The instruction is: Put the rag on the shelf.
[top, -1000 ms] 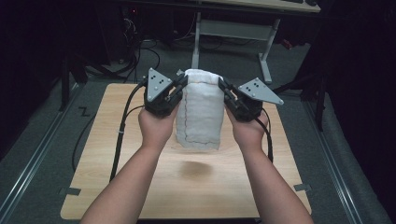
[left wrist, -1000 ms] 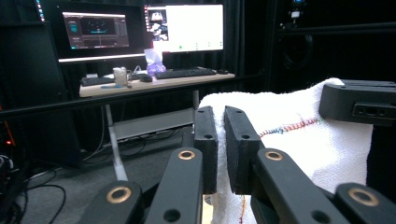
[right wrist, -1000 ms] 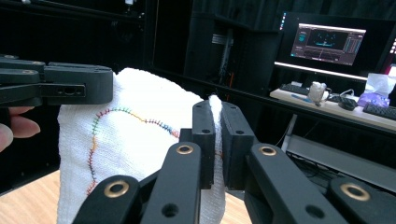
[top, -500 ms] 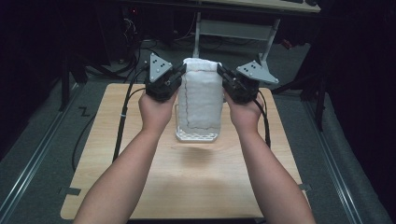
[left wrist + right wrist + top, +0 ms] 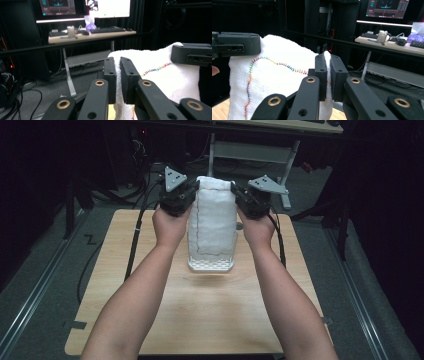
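Forearms come in from the near edge of the wooden table [image 5: 150, 320], reaching forward side by side. Between the hands hangs a white towel [image 5: 212, 227], held up over the middle of the table, its long axis running top to bottom, the top edge stretched level between the two grippers and the lower hem hanging near the tabletop; whether it touches the wood I can't tell. The cloth is a nubbly white weave with a wavy line of rainbow stitching looping around near its edge, and a ribbed band at the bottom hem. The left gripper [image 5: 118, 75] has its jaws pressed together on the towel's top corner, cloth pinched between the black pads. The right gripper [image 5: 327, 75] is clamped the same way on the other corner. Beyond, a desk [image 5: 92, 35] with a keyboard [image 5: 107, 30] and lit monitors [image 5: 82, 6].
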`<move>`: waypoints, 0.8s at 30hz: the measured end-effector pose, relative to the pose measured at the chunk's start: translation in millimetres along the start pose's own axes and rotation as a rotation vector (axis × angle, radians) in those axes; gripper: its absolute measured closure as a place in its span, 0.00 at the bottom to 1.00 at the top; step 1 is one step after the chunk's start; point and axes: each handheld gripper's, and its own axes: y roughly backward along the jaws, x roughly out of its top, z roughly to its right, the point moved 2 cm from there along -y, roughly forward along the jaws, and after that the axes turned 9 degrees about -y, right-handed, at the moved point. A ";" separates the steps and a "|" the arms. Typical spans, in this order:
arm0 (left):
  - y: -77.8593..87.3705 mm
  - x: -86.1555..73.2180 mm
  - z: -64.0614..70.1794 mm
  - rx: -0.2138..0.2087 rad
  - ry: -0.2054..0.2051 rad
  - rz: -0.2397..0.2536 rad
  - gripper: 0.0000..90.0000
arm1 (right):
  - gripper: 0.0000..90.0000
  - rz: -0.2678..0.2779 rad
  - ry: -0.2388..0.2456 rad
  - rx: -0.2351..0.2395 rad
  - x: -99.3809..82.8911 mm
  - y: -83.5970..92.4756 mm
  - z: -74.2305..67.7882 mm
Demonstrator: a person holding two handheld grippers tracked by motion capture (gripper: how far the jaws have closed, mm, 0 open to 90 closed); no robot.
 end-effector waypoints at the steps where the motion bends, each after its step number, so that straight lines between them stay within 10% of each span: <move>1: -4.0 -2.2 -1.0 -0.001 0.006 -0.013 0.93 | 0.96 -0.004 0.008 -0.005 -1.4 -2.7 1.2; 21: -49.8 -42.6 -14.2 0.012 0.045 -0.184 0.92 | 0.95 -0.161 0.004 -0.046 -29.1 -49.4 18.0; 24: -55.2 -49.7 -18.0 -0.011 0.095 -0.235 0.69 | 0.83 -0.197 0.019 -0.037 -35.3 -54.0 17.5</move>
